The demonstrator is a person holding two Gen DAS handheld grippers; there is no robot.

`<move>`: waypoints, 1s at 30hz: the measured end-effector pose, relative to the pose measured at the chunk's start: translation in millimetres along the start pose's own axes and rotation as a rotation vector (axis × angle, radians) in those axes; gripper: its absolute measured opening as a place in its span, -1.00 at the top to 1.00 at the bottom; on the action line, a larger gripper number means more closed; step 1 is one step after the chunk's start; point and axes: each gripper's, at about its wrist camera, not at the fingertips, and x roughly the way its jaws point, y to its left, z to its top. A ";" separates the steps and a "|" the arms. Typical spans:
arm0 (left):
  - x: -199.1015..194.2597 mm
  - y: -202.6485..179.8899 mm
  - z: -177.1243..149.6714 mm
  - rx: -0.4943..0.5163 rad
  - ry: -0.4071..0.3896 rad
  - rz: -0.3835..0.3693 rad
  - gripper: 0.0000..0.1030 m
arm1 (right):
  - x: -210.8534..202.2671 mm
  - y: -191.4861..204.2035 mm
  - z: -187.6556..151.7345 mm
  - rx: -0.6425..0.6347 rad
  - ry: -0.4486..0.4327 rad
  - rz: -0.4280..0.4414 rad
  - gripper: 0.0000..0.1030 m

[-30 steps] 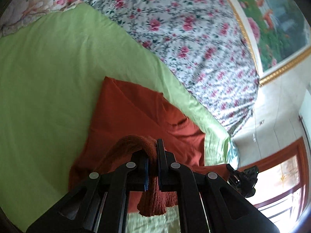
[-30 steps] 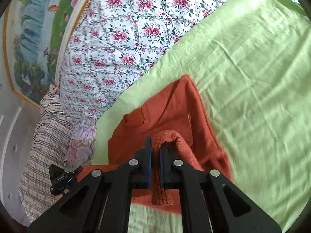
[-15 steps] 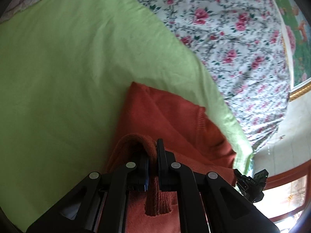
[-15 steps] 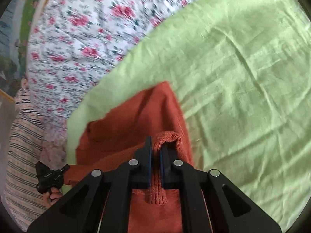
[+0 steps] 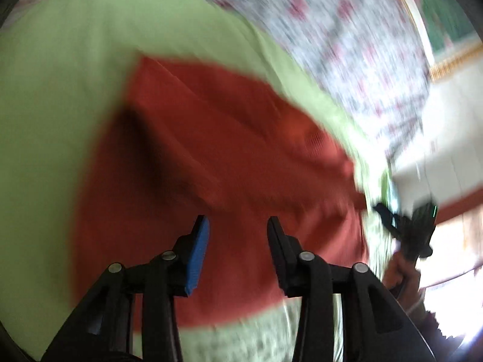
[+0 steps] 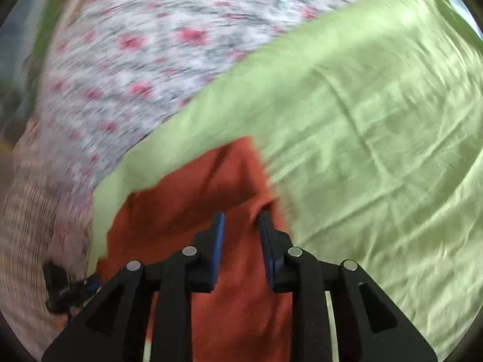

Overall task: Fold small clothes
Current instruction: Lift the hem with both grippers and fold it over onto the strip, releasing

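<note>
A rust-orange knit sweater (image 5: 229, 157) lies folded over itself on the green sheet (image 5: 54, 96). My left gripper (image 5: 237, 226) hovers just over it, jaws opening, with only the flat cloth below the gap. In the right wrist view the same sweater (image 6: 193, 199) spreads under my right gripper (image 6: 240, 220), whose jaws are opening too; a small raised fold stands by the right pad, not pinched. Both views are blurred by motion. The right gripper also shows at the left wrist view's right edge (image 5: 407, 226).
A floral quilt (image 6: 157, 48) lies bunched along the far side of the green sheet (image 6: 377, 138). A checked cloth (image 6: 27, 211) hangs at the left of the right wrist view. A gold-framed picture (image 5: 446, 9) is on the wall. The other gripper (image 6: 66, 286) appears low left.
Both grippers were shut on the sweater's ribbed hem and carried it forward over the body. Now both have let go, jaws apart, and the hem lies down on the sweater.
</note>
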 end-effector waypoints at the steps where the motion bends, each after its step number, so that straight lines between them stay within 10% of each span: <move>1: 12.1 -9.6 -7.4 0.035 0.041 0.006 0.18 | 2.7 12.0 -7.4 -0.053 0.038 0.029 0.49; 8: 54.1 -37.1 8.0 0.182 0.092 0.141 0.17 | 77.4 84.1 -66.7 -0.496 0.388 0.018 0.49; 20: 35.0 12.8 118.2 -0.001 -0.140 0.321 0.06 | 84.6 27.1 68.2 -0.223 0.065 -0.194 0.53; 30: -13.7 21.7 24.1 -0.108 -0.153 0.260 -0.17 | 51.1 33.7 6.1 -0.176 0.117 -0.138 0.53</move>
